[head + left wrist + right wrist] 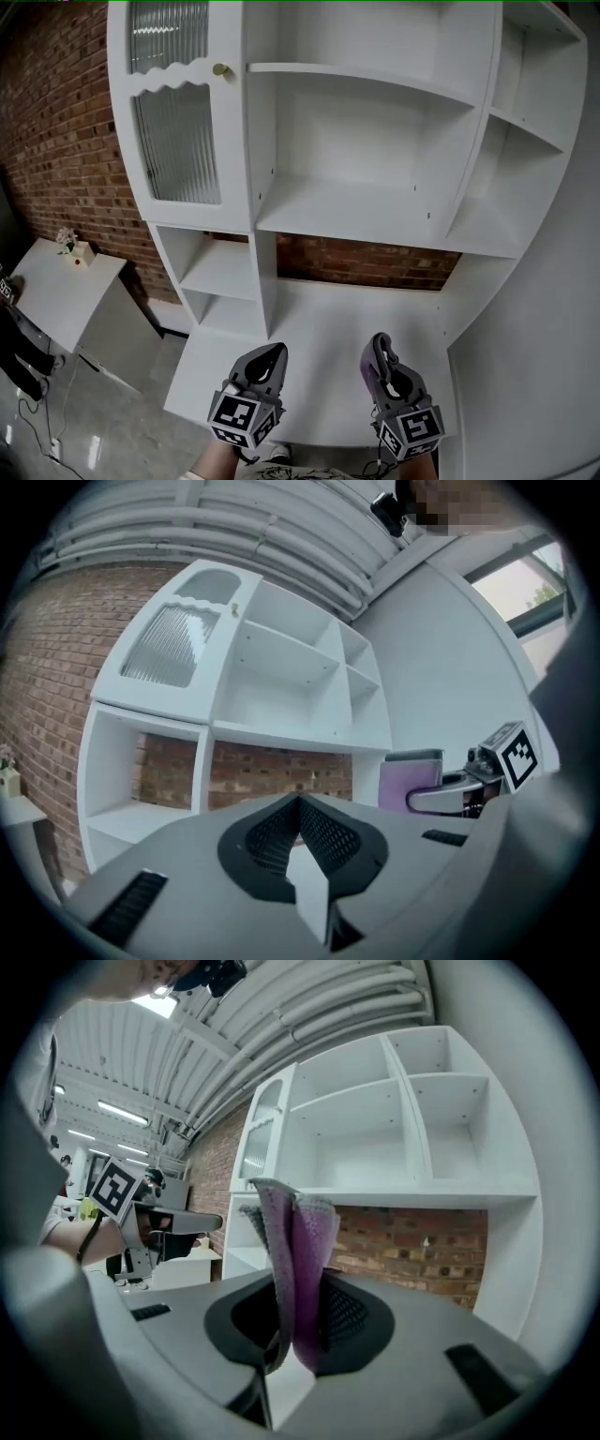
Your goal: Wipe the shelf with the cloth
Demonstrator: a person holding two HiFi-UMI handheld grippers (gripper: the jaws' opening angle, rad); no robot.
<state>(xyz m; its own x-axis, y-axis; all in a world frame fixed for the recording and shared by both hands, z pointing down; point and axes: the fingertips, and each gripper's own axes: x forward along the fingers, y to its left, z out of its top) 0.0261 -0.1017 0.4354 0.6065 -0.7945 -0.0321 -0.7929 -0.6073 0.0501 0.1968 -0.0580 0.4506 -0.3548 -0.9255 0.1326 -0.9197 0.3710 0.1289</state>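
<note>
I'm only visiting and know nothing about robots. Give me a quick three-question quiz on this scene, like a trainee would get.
1. Fill in: the wall behind the white shelf is made of ____.
2. True or false: the left gripper is shut with nothing in it.
3. What holds the purple cloth? A: the right gripper. B: the left gripper. C: nothing, it lies on the shelf.
Key: 1 brick; 2 true; 3 A.

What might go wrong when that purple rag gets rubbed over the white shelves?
The cloth is pinched as a narrow fold in the right hand-held gripper, so it may slip out or wipe only a thin strip. The glass door beside the open shelf might get knocked.
</note>
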